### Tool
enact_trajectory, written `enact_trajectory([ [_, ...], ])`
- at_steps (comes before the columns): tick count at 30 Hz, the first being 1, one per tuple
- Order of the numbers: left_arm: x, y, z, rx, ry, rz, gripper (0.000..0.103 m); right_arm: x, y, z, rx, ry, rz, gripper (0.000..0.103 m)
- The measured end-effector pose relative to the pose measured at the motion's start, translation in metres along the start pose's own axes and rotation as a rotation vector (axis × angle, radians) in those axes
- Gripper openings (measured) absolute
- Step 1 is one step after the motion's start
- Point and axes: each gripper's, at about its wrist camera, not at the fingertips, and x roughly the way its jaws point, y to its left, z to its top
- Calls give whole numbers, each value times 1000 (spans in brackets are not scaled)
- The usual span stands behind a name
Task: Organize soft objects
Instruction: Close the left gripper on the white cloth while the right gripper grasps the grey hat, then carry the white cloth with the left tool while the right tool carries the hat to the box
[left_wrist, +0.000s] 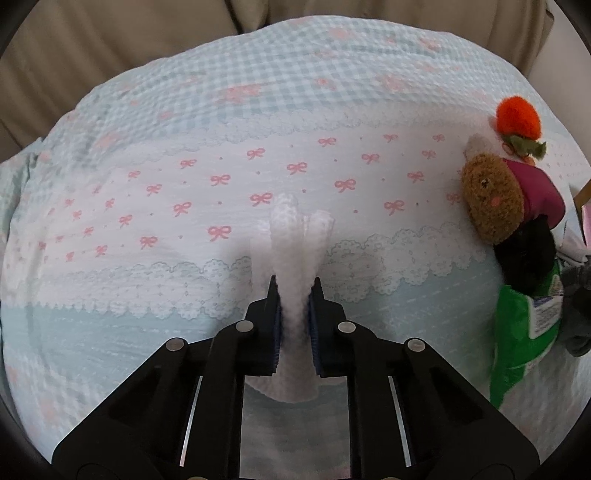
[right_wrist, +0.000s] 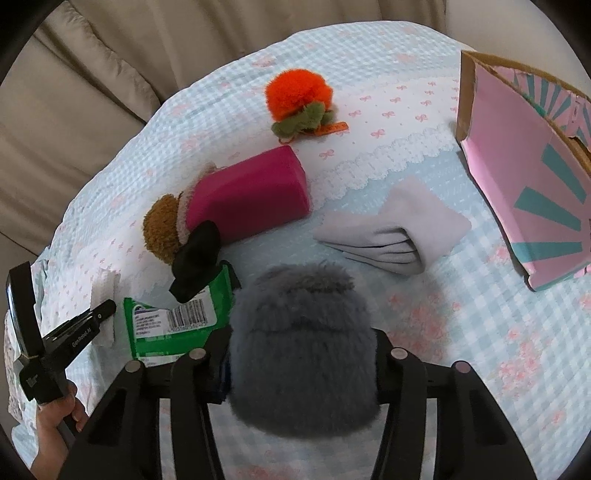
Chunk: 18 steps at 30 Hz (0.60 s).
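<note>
Softness decided both grips. The left gripper (left_wrist: 294, 291) had its jaws closed tight on a white knitted cloth piece (left_wrist: 293, 236), pinched thin between the blue pads, its free end fanning out ahead of the jaws above the pale blue quilt with pink bows (left_wrist: 147, 122); so limp a thing probably needed a full squeeze to hold at all. The right gripper (right_wrist: 301, 373) had its jaws part-way closed around a fluffy grey plush ball (right_wrist: 301, 332), which bulged out ahead of them and hid the pads, so the contact itself could not be seen.

Ahead of the right jaws lay a folded grey cloth (right_wrist: 395, 229), a magenta foam block (right_wrist: 255, 188) beside a brown plush toy (right_wrist: 162, 229), a green plastic packet (right_wrist: 173, 321) and an orange pompom fruit (right_wrist: 295, 94). A pink-and-teal cardboard box (right_wrist: 524, 155) lay off to their right, likely the place for collecting them.
</note>
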Motion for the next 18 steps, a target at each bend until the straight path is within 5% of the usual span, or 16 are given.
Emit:
enact_trajectory([
  [9,-58,-1,11,-17,-39,-28,11,-44,10,11,-15,-58,1,46],
  [18,-171,-24,43,9,-120,-65,11,-142,21,33,-50,-162,-5,46],
])
